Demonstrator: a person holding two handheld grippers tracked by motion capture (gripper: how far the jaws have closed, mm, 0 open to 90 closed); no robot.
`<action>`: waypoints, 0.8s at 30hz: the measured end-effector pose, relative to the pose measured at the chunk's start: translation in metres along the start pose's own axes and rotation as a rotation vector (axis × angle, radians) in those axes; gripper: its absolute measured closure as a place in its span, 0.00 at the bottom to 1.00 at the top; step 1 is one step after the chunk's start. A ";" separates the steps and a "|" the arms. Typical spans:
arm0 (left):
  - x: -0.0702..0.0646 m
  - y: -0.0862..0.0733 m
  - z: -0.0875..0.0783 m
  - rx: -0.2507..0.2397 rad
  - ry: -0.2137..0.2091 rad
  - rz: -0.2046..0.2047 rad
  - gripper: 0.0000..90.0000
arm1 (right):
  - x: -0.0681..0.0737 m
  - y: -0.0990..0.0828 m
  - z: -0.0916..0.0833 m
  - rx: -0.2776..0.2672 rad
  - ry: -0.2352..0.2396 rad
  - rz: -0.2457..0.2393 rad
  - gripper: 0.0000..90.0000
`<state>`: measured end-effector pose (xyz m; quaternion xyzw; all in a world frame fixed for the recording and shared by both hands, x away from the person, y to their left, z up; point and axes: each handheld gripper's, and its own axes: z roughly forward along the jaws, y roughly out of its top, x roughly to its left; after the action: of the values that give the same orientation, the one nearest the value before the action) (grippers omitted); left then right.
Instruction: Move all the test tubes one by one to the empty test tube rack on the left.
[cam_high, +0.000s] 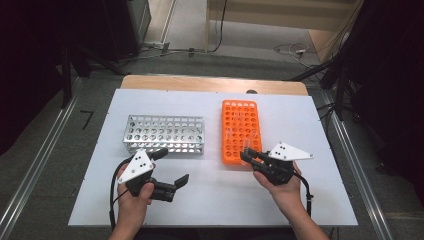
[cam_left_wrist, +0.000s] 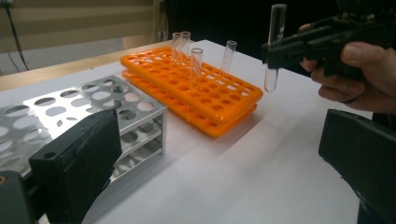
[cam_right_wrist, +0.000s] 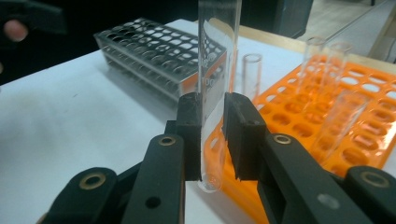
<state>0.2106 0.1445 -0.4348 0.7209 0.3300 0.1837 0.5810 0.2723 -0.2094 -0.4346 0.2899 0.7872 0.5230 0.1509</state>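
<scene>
I have the right gripper (cam_right_wrist: 212, 135) clamped on a clear glass test tube (cam_right_wrist: 215, 70), pads pinching it low on its length, so most of the glass stands above the jaws and the rounded bottom hangs just beneath them. The tube is upright in the air just off the near end of the orange rack (cam_high: 240, 131), clear of its holes. Four more tubes (cam_left_wrist: 196, 58) stand in that rack.

My left gripper (cam_high: 161, 176) has its jaws wide apart with nothing between them, sitting near the front of the metal rack (cam_high: 165, 133), which lies to the left of the orange rack.

My worry is the low grip: smooth glass between two flat pads may pivot or slide if I swing quickly, and a top-heavy tube could tilt out. If I squeeze harder to compensate, I risk cracking it. Travelling towards the metal rack, the hanging bottom could clip the orange rack's edge or the metal rim, knocking the tube loose onto the white table (cam_high: 215, 200). Lowering off-centre into a hole would jam the glass against the metal.
</scene>
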 end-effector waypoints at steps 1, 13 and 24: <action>-0.004 0.007 0.006 0.008 -0.018 0.004 0.00 | 0.003 -0.001 -0.001 0.007 0.007 -0.008 0.82; -0.032 0.029 0.043 0.101 -0.078 -0.040 0.15 | 0.037 -0.011 0.003 0.060 0.079 -0.091 0.82; -0.048 0.025 0.053 0.160 -0.149 -0.006 0.46 | 0.056 -0.017 0.018 0.117 0.082 -0.175 0.82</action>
<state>0.2170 0.0710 -0.4191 0.7757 0.3015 0.1009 0.5452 0.2327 -0.1662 -0.4539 0.2067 0.8442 0.4723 0.1465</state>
